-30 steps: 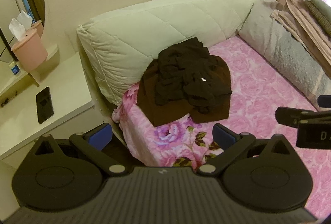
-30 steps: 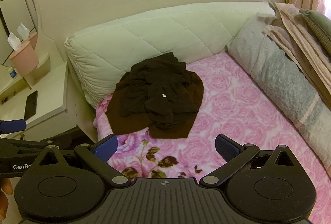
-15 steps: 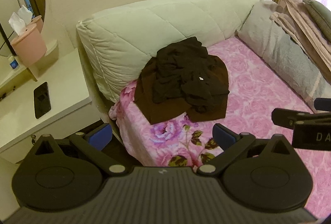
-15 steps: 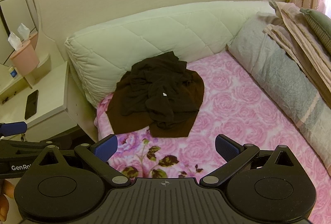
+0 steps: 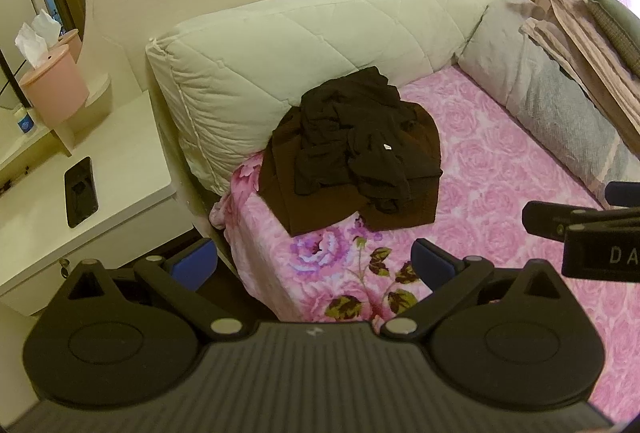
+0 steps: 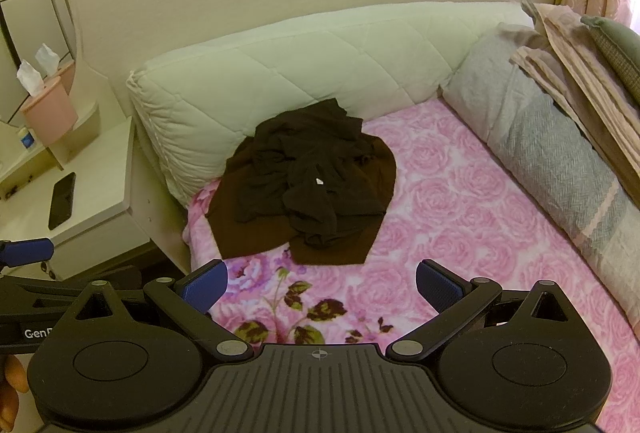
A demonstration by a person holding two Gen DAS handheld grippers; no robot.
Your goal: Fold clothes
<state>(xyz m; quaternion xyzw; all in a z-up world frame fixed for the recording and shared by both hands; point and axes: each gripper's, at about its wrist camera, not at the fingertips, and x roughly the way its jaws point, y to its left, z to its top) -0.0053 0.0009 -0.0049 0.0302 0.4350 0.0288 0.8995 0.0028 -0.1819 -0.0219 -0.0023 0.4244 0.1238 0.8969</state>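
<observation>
I see the crumpled dark brown-black heap of clothes [image 5: 352, 153] lying mid-frame on the pink rose-print bedspread [image 5: 500, 169], straight ahead of my wide-open, empty left gripper [image 5: 314, 259] and right gripper [image 6: 322, 283], neither clearly nearer.

Clothes [image 5: 352, 149] on bed [image 5: 500, 173], before headboard [image 5: 304, 33]

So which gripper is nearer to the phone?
Left. The left gripper sits over the bed's edge, beside the nightstand with the phone. The right gripper is further right, over the bed.
</observation>
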